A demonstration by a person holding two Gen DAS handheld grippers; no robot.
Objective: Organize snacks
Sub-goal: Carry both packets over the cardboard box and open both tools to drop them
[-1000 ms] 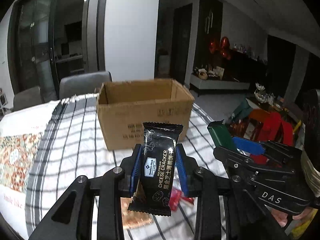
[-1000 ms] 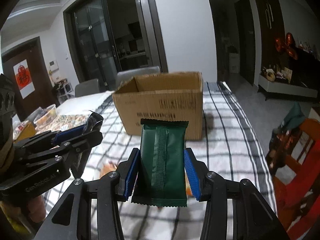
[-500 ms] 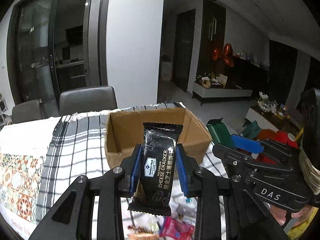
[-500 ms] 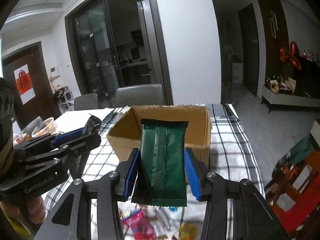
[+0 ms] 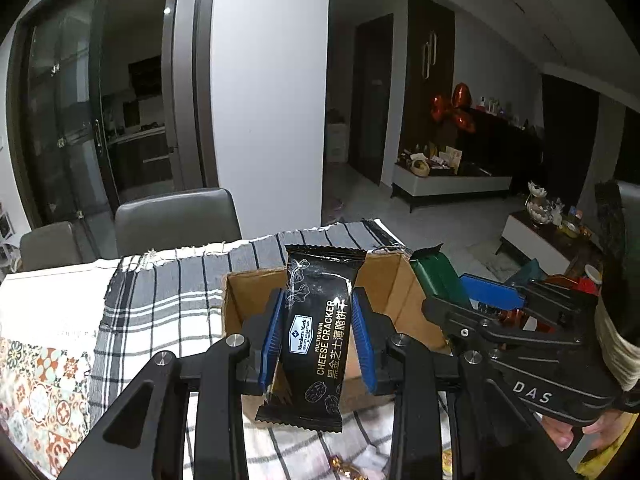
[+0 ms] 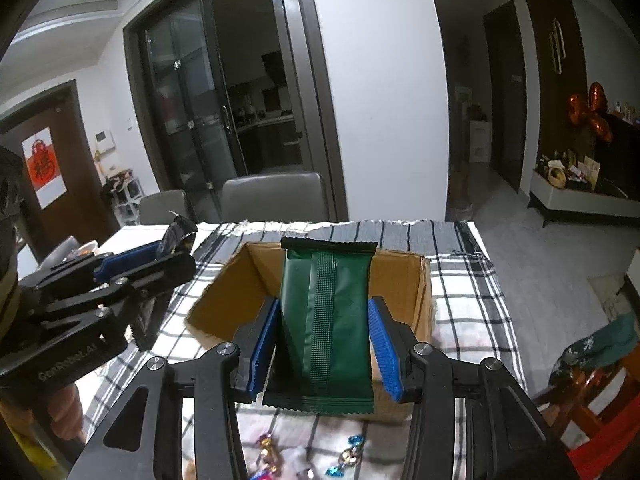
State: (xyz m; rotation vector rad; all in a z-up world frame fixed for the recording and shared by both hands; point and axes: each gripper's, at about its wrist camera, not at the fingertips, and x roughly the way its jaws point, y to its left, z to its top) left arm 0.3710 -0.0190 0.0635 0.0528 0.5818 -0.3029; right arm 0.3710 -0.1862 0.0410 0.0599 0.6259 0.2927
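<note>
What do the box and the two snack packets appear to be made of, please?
Box: plain brown cardboard, matte, with raw cut edges. Black packet: probably glossy plastic film, with highlights and crimped, zigzag ends. Green packet: similar film, duller, with a ribbed back seam.

Glossy black cracker wrapper (image 5: 318, 332), satin green foil packet (image 6: 326, 328), matt corrugated cardboard box (image 6: 420, 292), woven checked tablecloth (image 6: 468, 300).

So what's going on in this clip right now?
A person is sorting snacks with a hand-held gripper in each hand. The left hand-held gripper is shut on a black cheese cracker packet, the right hand-held gripper on a dark green snack packet. Both packets are held upright in front of the open cardboard box on the checked tablecloth; neither is released yet.
</note>
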